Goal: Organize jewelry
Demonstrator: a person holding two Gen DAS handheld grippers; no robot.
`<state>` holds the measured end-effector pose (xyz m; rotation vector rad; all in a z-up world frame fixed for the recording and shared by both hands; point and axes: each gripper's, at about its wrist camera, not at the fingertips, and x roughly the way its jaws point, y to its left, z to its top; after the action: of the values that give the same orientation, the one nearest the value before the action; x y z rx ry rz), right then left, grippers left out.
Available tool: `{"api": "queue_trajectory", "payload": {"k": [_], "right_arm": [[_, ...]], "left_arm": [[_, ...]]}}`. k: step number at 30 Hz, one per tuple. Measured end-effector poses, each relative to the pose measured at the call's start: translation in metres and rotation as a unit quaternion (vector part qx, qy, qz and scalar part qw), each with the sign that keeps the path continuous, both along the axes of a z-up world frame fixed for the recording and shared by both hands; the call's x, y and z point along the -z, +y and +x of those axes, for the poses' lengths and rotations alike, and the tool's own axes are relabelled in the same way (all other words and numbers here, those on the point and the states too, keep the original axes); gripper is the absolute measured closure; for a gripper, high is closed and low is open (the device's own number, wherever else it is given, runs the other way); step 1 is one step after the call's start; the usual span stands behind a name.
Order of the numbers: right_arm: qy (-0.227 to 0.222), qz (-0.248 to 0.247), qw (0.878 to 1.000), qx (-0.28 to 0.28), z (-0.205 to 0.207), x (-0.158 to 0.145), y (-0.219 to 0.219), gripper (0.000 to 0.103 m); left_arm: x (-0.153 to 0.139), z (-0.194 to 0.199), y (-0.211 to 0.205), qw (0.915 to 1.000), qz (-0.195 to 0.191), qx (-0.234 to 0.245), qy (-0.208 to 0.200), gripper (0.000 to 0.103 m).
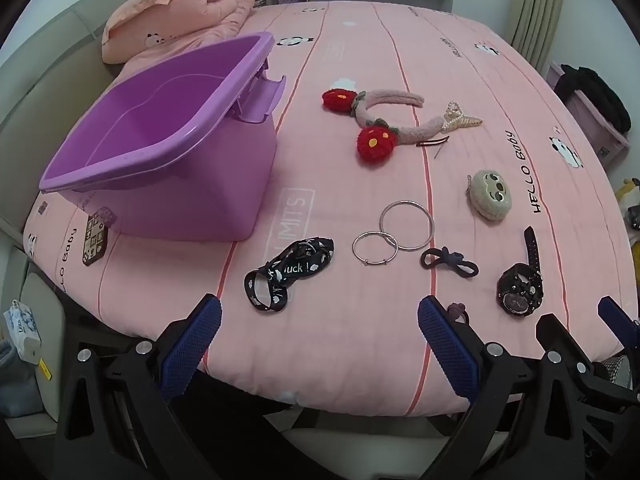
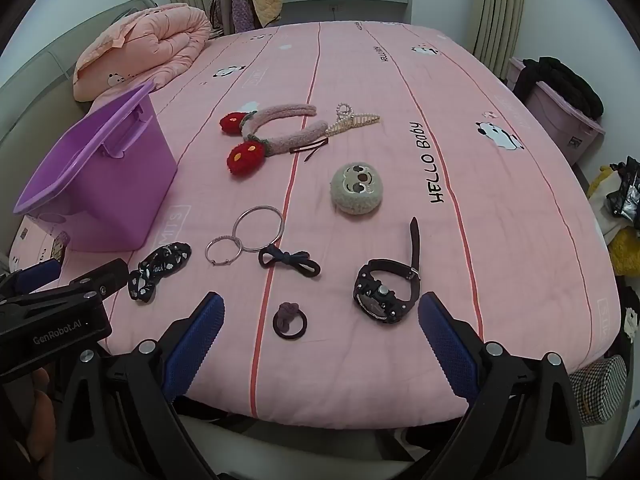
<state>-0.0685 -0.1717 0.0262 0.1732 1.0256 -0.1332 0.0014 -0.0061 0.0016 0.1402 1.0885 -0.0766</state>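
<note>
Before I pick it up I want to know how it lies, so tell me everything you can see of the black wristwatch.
The black wristwatch is a chunky sports model, seemingly plastic or rubber, with a knobbed bezel and dark dial. It lies on the pink bedsheet near the front edge, tipped on its side in the right wrist view, one strap looped behind the case, the other stretched away. Nothing else touches it; both grippers hover short of it.

Purple bin (image 1: 208, 184), pink panda-print sheet (image 1: 360, 48), red-flowered headband (image 1: 384, 114), black watch (image 2: 386, 292)
</note>
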Motion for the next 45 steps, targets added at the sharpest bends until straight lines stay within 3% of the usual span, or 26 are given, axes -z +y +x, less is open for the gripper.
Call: {"api": "queue_trajectory", "payload": {"k": [45], "right_arm": [[0.001,0.003,1.0,-0.001,0.0003,-0.0001,-0.0018,0.01]], "left_arm": [[-0.0005,-0.0019,-0.0003,1.0,0.005,0.007,-0.003,0.006]]}}
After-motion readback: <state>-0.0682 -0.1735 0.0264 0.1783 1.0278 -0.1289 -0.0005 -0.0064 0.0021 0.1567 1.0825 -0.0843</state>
